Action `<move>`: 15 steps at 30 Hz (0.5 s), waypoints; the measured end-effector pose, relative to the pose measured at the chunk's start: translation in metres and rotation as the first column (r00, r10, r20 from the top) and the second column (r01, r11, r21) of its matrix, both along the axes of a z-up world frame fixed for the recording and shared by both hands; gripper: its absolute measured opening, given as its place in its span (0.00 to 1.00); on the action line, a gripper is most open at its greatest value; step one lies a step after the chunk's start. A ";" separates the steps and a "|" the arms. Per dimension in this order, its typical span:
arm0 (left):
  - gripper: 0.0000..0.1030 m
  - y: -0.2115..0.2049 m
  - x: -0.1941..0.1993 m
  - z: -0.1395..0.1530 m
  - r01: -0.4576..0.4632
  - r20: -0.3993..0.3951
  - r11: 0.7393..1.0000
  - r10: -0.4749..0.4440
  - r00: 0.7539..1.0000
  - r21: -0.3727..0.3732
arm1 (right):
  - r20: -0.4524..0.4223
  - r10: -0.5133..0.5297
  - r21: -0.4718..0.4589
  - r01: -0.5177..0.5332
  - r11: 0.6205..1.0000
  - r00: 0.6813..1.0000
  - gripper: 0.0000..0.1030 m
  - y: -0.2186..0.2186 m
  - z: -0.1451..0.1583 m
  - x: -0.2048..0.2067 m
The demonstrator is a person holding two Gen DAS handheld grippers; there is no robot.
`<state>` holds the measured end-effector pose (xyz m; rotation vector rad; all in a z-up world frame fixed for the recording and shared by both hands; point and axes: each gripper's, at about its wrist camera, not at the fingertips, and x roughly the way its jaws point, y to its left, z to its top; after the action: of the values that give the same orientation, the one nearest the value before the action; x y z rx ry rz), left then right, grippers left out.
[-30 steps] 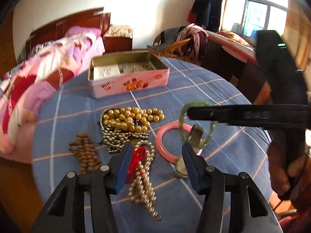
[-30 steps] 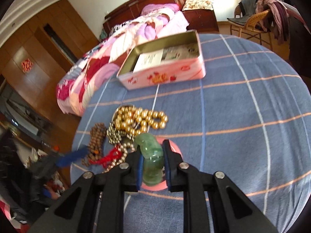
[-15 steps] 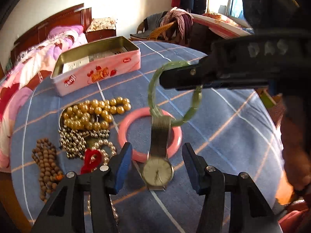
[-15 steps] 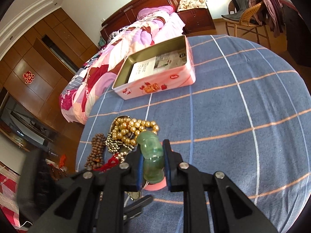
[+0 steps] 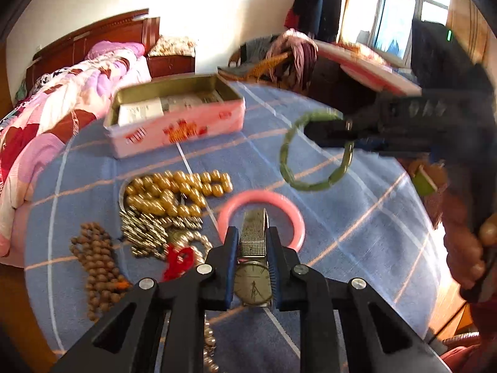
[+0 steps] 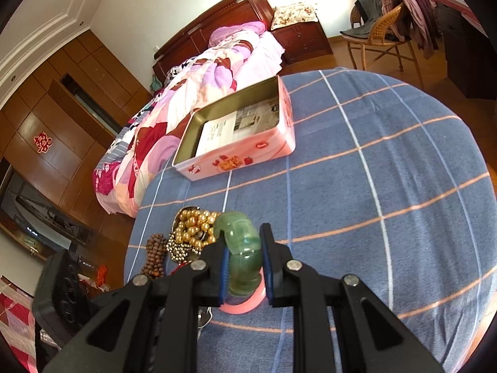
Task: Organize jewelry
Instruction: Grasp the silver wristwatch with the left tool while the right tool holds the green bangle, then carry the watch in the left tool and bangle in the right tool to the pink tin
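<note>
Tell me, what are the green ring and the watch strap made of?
Green bangle: looks like polished jade or glass, because it is glossy, cloudy and lets light through. Watch strap: seems woven metal mesh, a fine silvery grid with a dull shine.

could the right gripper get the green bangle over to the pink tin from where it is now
Probably yes. The right gripper is shut on the green bangle, lifted off the table, and the blue cloth between it and the open pink tin looks bare.

My two wrist cameras look steeply down, close over the blue checked cloth-covered counter (image 5: 357,248), both sharing the pink rectangular tin (image 6: 248,158) and bead pile (image 5: 174,189).
</note>
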<state>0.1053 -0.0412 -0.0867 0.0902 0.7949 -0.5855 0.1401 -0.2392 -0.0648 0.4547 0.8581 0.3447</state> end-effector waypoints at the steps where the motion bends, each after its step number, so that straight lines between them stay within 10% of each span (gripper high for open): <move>1: 0.17 0.005 0.000 0.006 -0.006 0.008 1.000 0.007 1.000 -0.023 | 0.007 -0.001 -0.002 0.001 1.000 1.000 0.21 -0.001 0.002 0.000; 15: 0.00 0.041 0.026 0.061 -0.078 0.110 0.989 0.091 0.990 -0.122 | 0.103 -0.019 -0.034 0.023 0.999 0.994 0.21 0.003 0.034 0.014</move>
<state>0.1317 -0.0003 -0.0254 -0.0178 0.6476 -0.5403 0.1540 -0.2361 -0.0310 0.4096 0.7576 0.3301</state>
